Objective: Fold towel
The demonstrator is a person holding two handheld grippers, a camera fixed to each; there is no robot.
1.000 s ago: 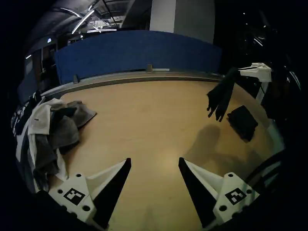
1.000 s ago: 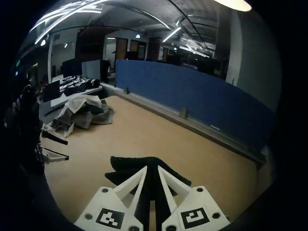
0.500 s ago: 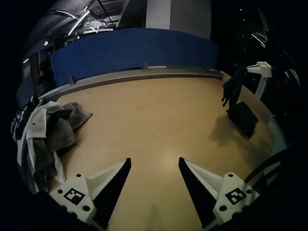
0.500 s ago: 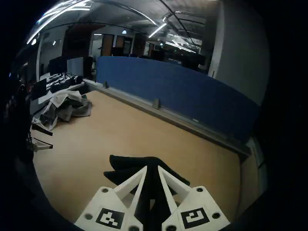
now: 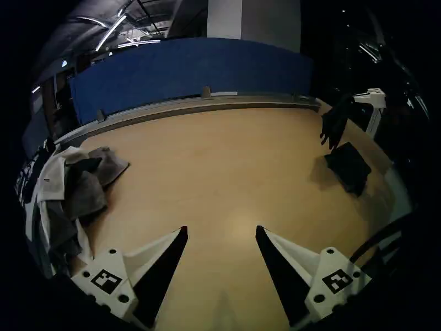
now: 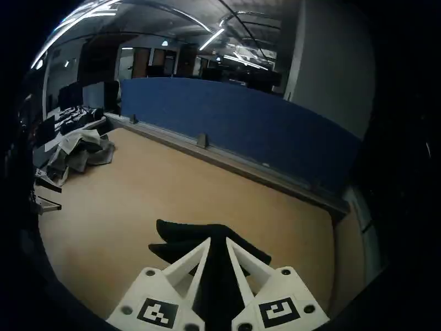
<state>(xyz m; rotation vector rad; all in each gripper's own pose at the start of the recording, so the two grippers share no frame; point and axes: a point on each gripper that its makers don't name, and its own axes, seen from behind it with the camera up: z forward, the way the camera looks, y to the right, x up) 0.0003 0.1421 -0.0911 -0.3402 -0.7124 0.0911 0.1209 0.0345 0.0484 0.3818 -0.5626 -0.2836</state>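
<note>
The broad middle of the light wooden tabletop (image 5: 220, 165) lies bare, from the spread fingers of the left gripper (image 5: 220, 243) up to the grey rail (image 5: 165, 110) under the blue fabric partition wall (image 5: 193, 71), which closes the far side. A heap of grey and white cloths (image 5: 71, 187) crowds the left edge. On the right, near the edge, a flat folded black cloth (image 5: 347, 168) lies in the way. Above its far end a limp black towel (image 5: 334, 124) hangs from the right gripper (image 5: 358, 99), narrowing that side.
</note>
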